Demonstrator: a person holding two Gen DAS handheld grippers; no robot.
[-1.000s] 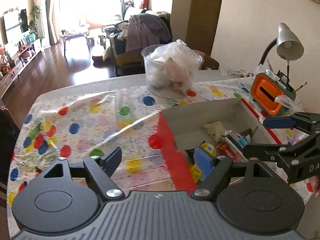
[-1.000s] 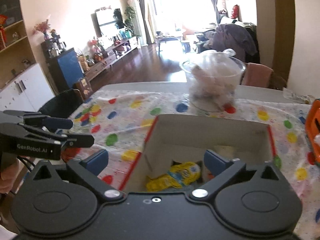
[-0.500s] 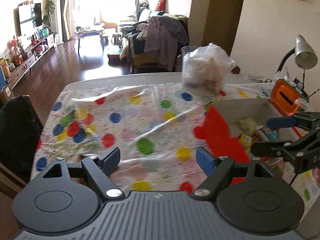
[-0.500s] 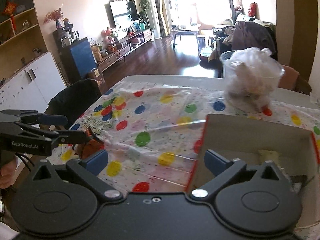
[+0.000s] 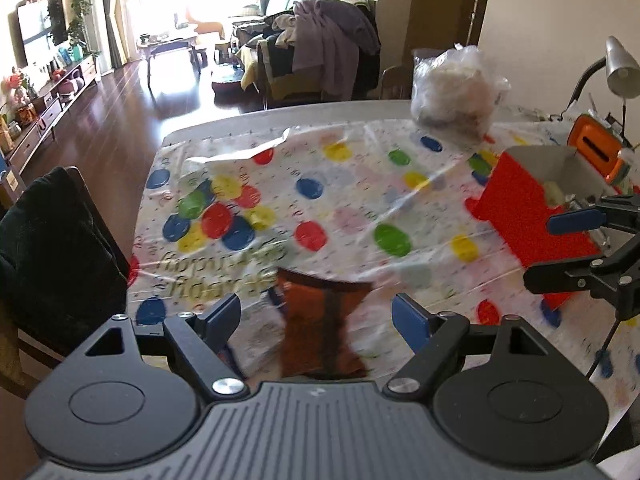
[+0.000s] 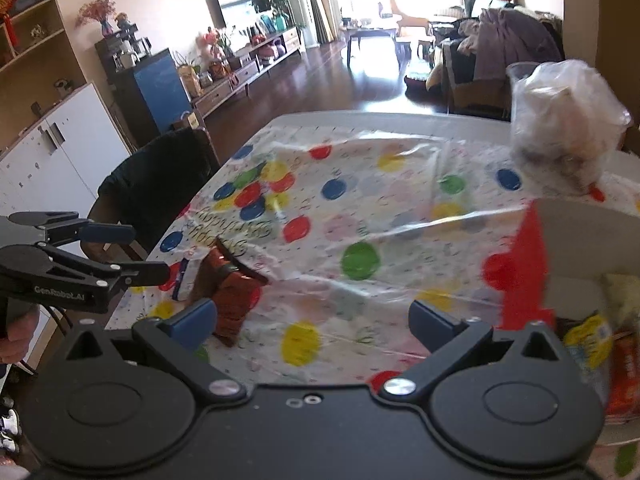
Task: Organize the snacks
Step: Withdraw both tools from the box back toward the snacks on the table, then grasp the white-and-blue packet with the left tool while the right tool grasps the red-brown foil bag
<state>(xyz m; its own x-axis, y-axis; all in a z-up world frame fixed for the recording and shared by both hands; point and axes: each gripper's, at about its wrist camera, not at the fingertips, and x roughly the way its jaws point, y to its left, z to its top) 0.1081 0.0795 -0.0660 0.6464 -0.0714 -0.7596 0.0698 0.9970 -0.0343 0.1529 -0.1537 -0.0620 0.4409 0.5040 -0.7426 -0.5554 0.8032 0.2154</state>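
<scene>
An orange-brown snack packet (image 5: 320,328) lies on the polka-dot tablecloth near the table's front left edge, directly ahead of my open, empty left gripper (image 5: 316,320). The packet also shows in the right wrist view (image 6: 232,292). A red-sided cardboard box (image 5: 524,216) stands at the right with several snacks inside, among them a yellow packet (image 6: 588,336). My right gripper (image 6: 312,320) is open and empty, left of the box (image 6: 524,272). The left gripper shows at the left of the right wrist view (image 6: 132,252), the right gripper at the right of the left wrist view (image 5: 560,248).
A clear tub holding a plastic bag (image 5: 456,92) stands at the table's far side. An orange holder (image 5: 596,148) and a desk lamp (image 5: 620,68) are at the far right. A dark chair (image 5: 48,248) stands at the table's left edge.
Both grippers swung left, away from the box. The orange-brown packet has come into view in front of the left gripper. Both stay open.
</scene>
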